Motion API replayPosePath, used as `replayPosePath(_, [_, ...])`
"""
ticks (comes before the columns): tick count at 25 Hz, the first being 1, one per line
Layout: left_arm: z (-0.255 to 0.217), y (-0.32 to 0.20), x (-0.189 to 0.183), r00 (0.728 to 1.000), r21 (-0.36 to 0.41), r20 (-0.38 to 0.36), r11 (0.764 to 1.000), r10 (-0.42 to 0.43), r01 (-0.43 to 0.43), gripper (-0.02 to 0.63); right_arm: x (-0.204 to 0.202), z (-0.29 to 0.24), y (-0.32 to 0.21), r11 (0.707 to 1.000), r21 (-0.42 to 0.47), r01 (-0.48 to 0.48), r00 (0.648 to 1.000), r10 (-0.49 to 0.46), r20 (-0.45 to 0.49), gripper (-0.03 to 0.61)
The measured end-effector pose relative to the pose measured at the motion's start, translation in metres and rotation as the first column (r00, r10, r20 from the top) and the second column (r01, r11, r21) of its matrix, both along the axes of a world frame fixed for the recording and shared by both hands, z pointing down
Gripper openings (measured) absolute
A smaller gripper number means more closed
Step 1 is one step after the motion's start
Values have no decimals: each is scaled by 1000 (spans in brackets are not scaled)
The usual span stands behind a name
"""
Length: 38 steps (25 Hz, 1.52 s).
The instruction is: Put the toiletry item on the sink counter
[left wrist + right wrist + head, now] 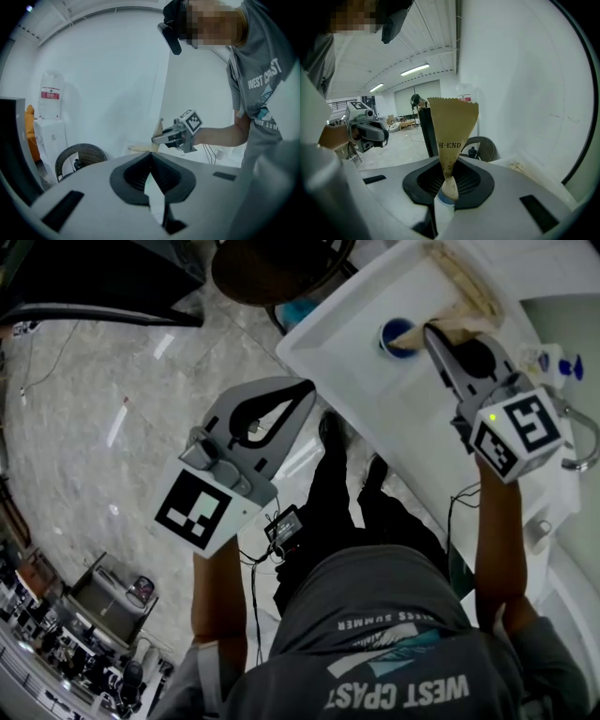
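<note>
A tan tube with dark print and a blue cap stands between the jaws of my right gripper, cap end nearest the camera. That gripper is shut on it. In the head view the right gripper holds the tube over the white sink counter. My left gripper hangs to the left, off the counter and above the floor. Its jaws are shut with nothing between them. From the left gripper view I see the right gripper with the tube pointing up.
A long tan item lies at the counter's far end. A faucet and a blue-and-white bottle sit at the right. A dark woven chair stands beside the counter, with a water dispenser by the wall.
</note>
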<state>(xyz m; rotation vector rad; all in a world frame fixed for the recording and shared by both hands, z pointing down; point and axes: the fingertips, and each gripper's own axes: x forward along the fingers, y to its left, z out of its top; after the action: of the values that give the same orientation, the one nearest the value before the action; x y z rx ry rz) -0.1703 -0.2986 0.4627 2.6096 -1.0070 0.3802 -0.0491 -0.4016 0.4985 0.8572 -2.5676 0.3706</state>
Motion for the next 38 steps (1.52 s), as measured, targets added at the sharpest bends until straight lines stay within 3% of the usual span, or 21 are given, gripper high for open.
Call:
replayPosePath(15, [7, 3, 0, 1000, -13, -5, 1000, -1, 1, 3, 6, 28, -5, 998, -53, -24, 999, 22, -44, 132])
replayPosePath(20, [4, 10, -3, 1000, -1, -3, 1000, -8, 8, 3, 7, 25, -2, 999, -35, -31, 998, 29, -58, 163])
replayPosePath(38, [-34, 21, -18, 999, 74, 1, 996, -49, 49, 3, -4, -30, 3, 997, 78, -7, 998, 12, -62, 169])
